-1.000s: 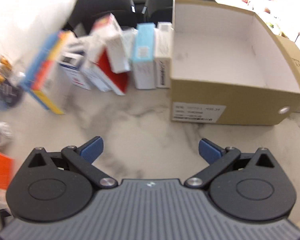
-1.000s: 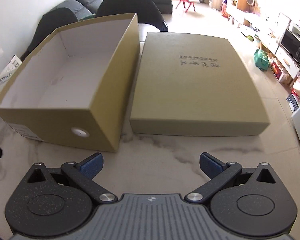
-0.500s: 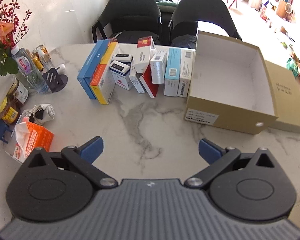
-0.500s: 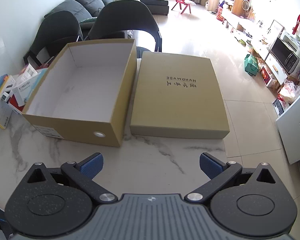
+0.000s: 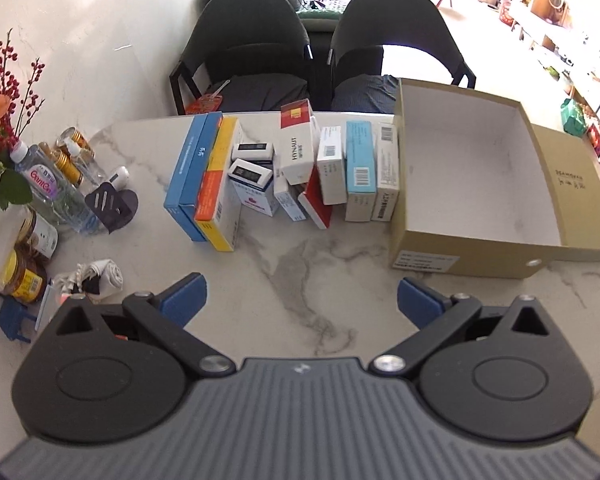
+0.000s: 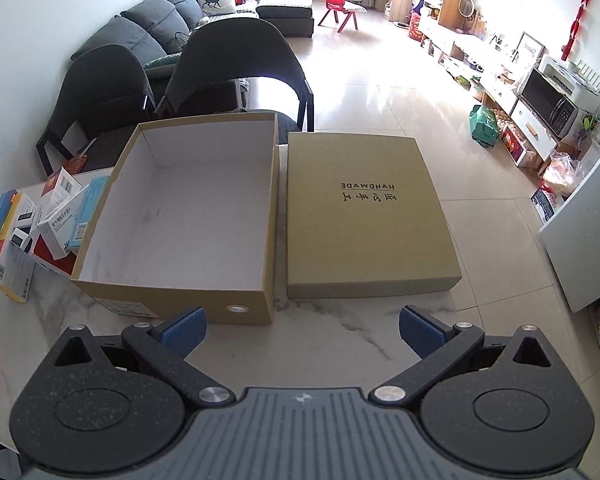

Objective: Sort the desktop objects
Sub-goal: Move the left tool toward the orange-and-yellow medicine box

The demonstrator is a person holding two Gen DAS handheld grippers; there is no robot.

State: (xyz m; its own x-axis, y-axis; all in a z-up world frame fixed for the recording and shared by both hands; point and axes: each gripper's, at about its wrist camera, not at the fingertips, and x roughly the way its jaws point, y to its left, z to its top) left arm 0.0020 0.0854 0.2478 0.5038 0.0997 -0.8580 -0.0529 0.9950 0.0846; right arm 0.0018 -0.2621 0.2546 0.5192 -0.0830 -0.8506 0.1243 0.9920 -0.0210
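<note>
Several medicine boxes (image 5: 296,168) stand and lean in a row on the marble table (image 5: 300,272), from a blue and yellow pair (image 5: 204,184) at the left to white ones beside an open, empty cardboard box (image 5: 476,184). That box (image 6: 188,216) and its lid (image 6: 364,216) also show in the right wrist view, with the medicine boxes (image 6: 40,220) at its left. My left gripper (image 5: 300,304) is open and empty, high above the table's front. My right gripper (image 6: 300,332) is open and empty, above the near table edge in front of the box and lid.
Bottles, jars and a flower vase (image 5: 40,196) crowd the table's left edge, with a black stand (image 5: 110,206) and a rolled cloth (image 5: 100,280). Two dark chairs (image 5: 320,52) stand behind the table. The floor drops away right of the lid (image 6: 500,240).
Both grippers have pulled back and risen, so the box, lid and medicine boxes look smaller and farther. Both stay open. Nothing on the table has moved.
</note>
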